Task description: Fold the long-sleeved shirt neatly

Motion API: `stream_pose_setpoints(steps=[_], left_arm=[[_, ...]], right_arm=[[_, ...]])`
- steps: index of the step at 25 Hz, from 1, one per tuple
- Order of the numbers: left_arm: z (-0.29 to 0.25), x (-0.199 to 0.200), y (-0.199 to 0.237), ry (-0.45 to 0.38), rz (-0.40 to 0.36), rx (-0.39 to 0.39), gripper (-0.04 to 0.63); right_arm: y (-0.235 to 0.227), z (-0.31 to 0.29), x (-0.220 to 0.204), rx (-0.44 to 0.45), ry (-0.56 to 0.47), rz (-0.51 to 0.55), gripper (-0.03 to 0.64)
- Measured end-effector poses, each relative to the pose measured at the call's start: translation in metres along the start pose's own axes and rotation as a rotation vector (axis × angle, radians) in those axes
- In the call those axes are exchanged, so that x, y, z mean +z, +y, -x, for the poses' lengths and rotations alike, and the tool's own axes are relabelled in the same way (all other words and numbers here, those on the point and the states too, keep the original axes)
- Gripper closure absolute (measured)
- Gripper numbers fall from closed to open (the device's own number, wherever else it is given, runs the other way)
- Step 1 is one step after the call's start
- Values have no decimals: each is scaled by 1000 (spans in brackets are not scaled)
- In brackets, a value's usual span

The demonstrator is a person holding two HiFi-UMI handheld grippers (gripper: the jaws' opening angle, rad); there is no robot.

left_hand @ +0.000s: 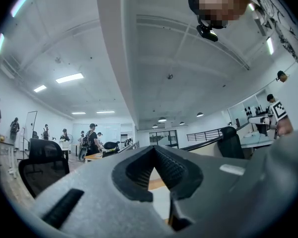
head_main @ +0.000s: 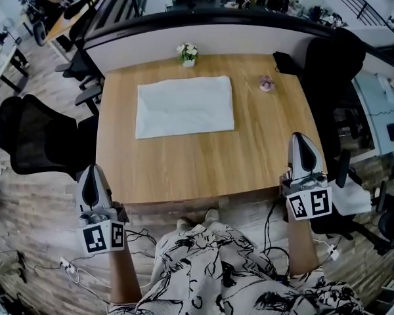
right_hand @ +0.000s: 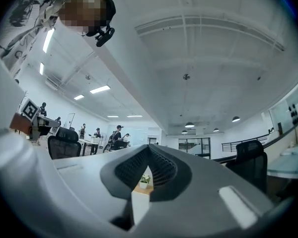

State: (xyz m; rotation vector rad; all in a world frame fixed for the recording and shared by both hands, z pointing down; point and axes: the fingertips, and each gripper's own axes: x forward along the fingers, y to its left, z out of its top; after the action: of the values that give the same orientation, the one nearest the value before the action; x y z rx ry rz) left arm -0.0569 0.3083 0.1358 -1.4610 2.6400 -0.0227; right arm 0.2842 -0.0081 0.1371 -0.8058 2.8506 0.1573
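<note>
Shirt: long-sleeved shirt (head_main: 185,106) lies as a flat rectangle, upper centre; folding looks done to me.
My jaws: left gripper (head_main: 93,176), right gripper (head_main: 303,146) closed, empty, lower corners.

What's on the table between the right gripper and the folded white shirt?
Nothing: in the head view only bare wooden table lies between the right gripper and the shirt.

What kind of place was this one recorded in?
Probably an open-plan office or lab: a wooden table with a black office chair beside it, people among desks farther back, and strip lights on a high white ceiling.
</note>
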Motion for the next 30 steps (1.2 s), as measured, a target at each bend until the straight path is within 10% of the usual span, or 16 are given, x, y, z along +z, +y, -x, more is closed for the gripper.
stream_pose_setpoints(steps=[30], left_arm=[[11, -35, 36, 61, 27, -2, 589]], right_arm=[[23, 8, -12, -68, 43, -33, 610]])
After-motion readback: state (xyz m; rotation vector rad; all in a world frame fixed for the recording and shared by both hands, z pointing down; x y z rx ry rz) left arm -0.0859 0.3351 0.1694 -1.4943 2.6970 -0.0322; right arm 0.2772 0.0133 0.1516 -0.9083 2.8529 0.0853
